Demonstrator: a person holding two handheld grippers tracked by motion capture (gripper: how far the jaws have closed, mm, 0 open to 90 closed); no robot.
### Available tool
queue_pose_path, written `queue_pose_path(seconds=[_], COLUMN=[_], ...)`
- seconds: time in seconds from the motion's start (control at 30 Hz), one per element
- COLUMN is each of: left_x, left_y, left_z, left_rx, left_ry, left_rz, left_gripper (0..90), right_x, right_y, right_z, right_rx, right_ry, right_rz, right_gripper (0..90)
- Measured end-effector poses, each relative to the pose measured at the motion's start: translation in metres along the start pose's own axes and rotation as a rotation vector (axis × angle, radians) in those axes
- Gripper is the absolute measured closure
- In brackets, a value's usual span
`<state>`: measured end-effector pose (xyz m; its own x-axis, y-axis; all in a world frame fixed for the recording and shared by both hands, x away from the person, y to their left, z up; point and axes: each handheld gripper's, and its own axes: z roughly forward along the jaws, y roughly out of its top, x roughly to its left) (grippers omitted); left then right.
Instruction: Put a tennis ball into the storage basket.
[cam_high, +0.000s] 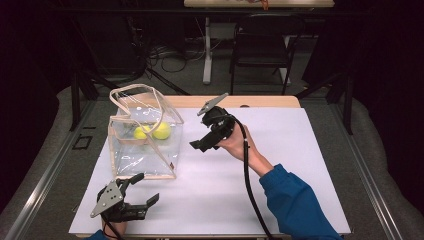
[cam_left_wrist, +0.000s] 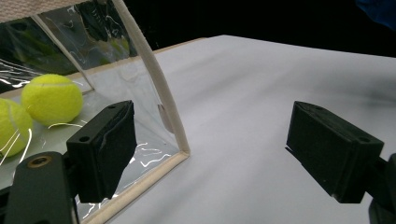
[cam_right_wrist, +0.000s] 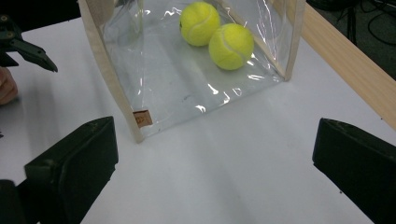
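Bag: we counted one clear bag (cam_high: 145, 145) with tan edging, standing upright on the left half of the white sheet (cam_high: 280, 170), its top open and its handles raised.
Balls: we counted two yellow balls (cam_high: 161, 130), both inside the bag, touching each other on its floor toward the far side; in the right gripper view they sat side by side (cam_right_wrist: 231, 45) behind the clear wall.
Label: we saw one small brown tag (cam_right_wrist: 142, 118) at the bag's lower corner in the right gripper view.
Grippers: we counted two, each held in a hand.
Left gripper: it (cam_high: 145, 190) lay low at the near left of the sheet, just beside the bag's near bottom edge; its jaws were spread wide with nothing between them, and in its own view one jaw stood against the bag's clear wall (cam_left_wrist: 140, 93) while the other was over bare sheet. We could not tell whether that jaw touched the plastic.
Right gripper: it (cam_high: 200, 145) was held above the sheet to the right of the bag, pointing toward it; its jaws were spread wide and empty.
Hands: we saw one right hand (cam_high: 240, 145) with a blue sleeve (cam_high: 295, 200).
Table: we saw one wooden table edge (cam_high: 240, 101) beyond the sheet.
Chair: we counted one dark chair (cam_high: 262, 45) behind the table.
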<state>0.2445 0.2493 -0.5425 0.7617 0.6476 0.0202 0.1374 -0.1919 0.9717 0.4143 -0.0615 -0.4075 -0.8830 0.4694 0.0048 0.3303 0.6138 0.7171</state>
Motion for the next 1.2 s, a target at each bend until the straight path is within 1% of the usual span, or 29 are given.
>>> queue_pose_path(seconds=[0.57, 0.87, 1.0, 1.07, 1.2], left_x=[0.0, 0.0, 0.0, 0.0, 0.0], left_y=[0.0, 0.0, 0.0, 0.0, 0.0], left_z=[-0.001, 0.0, -0.001, -0.001, -0.001], left_rx=[-0.002, -0.003, -0.002, -0.003, -0.002], left_ry=[0.001, 0.002, 0.0, 0.001, 0.002], left_rz=[-0.003, -0.004, -0.003, -0.003, -0.004], left_gripper=[15.8, 15.8, 15.8, 15.8, 15.8], right_x=[-0.001, 0.002, 0.004, 0.005, 0.006], right_y=[-0.036, -0.052, -0.06, -0.063, -0.071], right_z=[-0.007, -0.013, -0.016, -0.019, -0.024], right_rx=[0.027, 0.023, 0.019, 0.025, 0.022], right_ry=[-0.024, -0.032, -0.041, -0.055, -0.063], right_rz=[0.016, 0.011, 0.007, -0.002, -0.002], right_gripper=[0.0, 0.0, 0.0, 0.0, 0.0])
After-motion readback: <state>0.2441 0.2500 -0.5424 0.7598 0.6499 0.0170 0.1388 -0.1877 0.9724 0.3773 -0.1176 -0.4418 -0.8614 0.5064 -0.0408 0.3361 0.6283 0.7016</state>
